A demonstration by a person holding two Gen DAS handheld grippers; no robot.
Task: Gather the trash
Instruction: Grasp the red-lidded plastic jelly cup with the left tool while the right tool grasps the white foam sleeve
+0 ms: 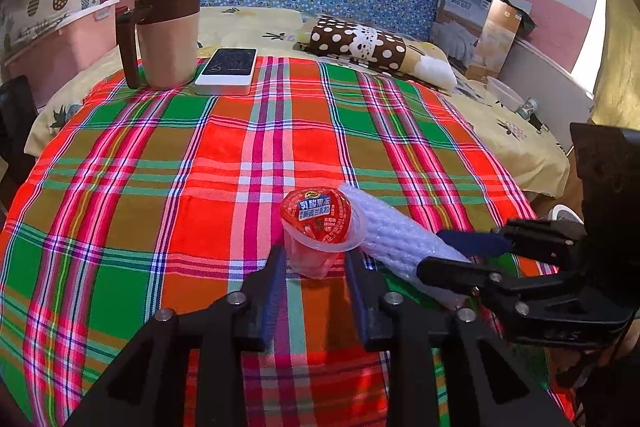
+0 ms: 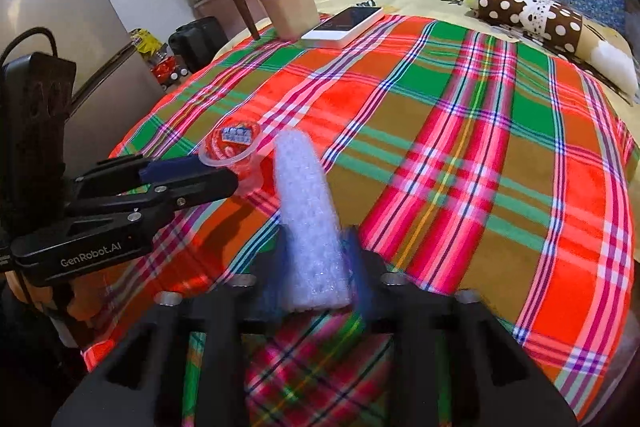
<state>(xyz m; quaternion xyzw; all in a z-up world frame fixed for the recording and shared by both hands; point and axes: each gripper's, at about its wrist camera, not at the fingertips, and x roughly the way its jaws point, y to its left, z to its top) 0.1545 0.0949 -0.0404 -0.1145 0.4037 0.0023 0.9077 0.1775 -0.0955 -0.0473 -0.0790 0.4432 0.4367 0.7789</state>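
Sitting btwn the left gripper (image 1: 316, 263) fingers, jaws narrow, pads just beside it: jelly cup (image 1: 320, 227) on plaid cloth (image 1: 160, 187). Right gripper (image 2: 316, 267) clamps bubble-wrap roll (image 2: 308, 219). Only right view shows the fridge (image 2: 60, 27).

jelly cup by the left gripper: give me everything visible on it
The jelly cup is small, clear plastic, with a red printed foil lid carrying white characters on a blue band, still sealed as far as shows. Reddish contents show through the wall. It stands on the plaid cloth, tilted toward the camera. The left gripper brackets its base, pads close but contact unclear. A white foam net sleeve lies against its right rim, held by the right gripper.
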